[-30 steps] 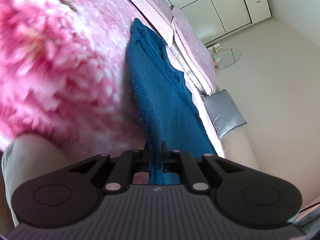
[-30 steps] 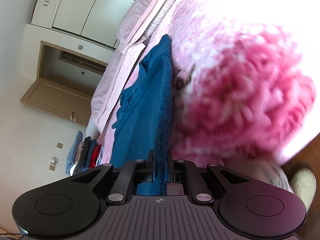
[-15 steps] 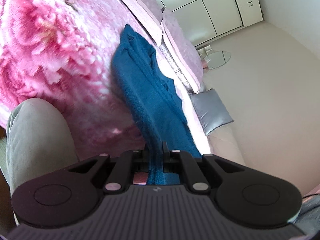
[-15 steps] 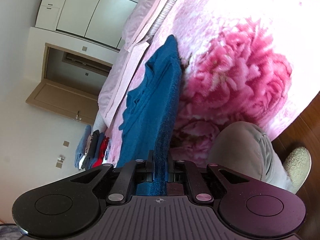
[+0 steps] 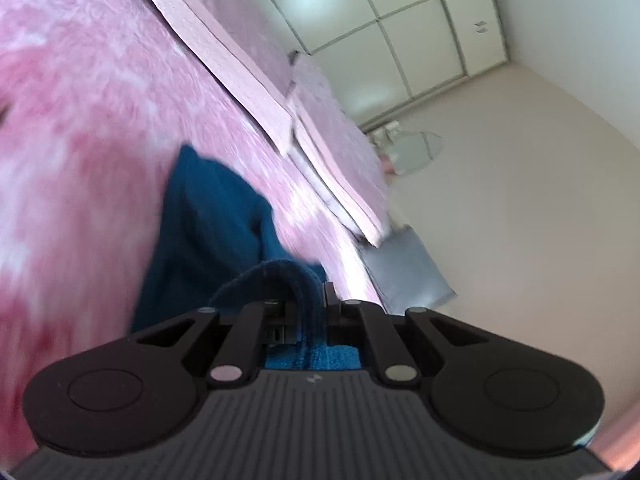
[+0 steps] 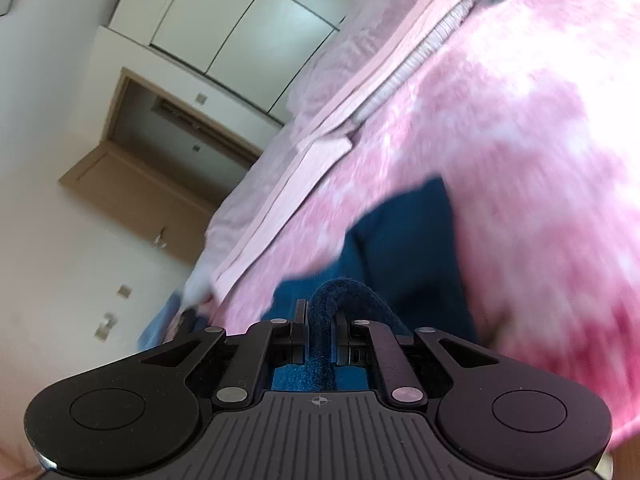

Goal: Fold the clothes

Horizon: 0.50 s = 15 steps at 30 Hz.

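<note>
**Both grippers pinch the blue garment's edge over the pink bed**

The left gripper (image 5: pixel 310 300) and right gripper (image 6: pixel 322 318) each have jaws nearly closed on a thick rolled hem of the dark blue fleecy knit garment (image 5: pixel 208 232). Ahead of the jaws, the rest drapes onto the pink floral plush bedspread (image 5: pixel 80 120). It looks soft, limp and light; pinching hems or corners should work best. No containers visible

A bed covered by a fluffy pink blanket with a blurred flower pattern (image 5: pixel 92 128) fills the scene; a dark teal knitted garment (image 5: pixel 208 216) lies on the near part of the blanket, its near edge lifted off it; pale pink quilted pillows (image 5: pixel 256 52) lie along the far end; a grey satin cushion (image 5: pixel 408 272) rests at the bed's right edge.
</note>
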Each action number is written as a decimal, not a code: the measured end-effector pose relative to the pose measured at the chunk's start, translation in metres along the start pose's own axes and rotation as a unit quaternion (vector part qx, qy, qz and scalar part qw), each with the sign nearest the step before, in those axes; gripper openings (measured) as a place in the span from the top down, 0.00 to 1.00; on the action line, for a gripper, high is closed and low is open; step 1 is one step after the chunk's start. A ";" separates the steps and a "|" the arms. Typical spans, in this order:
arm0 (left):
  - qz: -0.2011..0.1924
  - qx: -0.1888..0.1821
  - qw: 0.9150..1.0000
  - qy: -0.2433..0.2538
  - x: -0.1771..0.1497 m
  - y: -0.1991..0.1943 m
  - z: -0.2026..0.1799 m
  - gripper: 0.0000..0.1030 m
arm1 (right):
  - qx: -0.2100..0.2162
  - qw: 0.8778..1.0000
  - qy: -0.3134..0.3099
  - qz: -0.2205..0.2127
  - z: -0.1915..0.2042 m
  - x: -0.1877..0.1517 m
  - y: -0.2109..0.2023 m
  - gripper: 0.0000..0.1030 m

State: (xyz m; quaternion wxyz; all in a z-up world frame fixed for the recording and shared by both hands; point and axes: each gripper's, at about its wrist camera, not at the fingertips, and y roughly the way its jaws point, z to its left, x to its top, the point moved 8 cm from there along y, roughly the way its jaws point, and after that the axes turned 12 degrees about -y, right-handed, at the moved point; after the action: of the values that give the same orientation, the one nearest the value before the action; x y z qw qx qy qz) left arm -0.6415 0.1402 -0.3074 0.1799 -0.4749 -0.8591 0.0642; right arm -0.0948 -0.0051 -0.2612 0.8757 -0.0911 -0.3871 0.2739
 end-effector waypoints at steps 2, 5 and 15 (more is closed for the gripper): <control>-0.003 0.024 1.000 -0.014 0.031 0.038 0.012 0.87 | -0.031 0.999 0.017 0.007 -0.021 0.026 0.047 0.93; -0.029 0.077 0.996 -0.028 0.069 0.069 0.035 0.80 | -0.091 0.995 0.039 0.029 -0.058 0.044 0.104 0.57; 0.002 0.116 0.989 0.091 0.066 0.075 0.047 0.72 | -0.123 0.987 -0.100 0.031 -0.101 0.023 0.103 0.44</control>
State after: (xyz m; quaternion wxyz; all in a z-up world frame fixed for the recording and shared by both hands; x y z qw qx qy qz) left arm -0.6311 0.2389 -0.3556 0.3113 -0.4559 -0.8250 0.1206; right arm -0.0510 0.0984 -0.3542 0.8059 -0.1824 -0.5000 0.2593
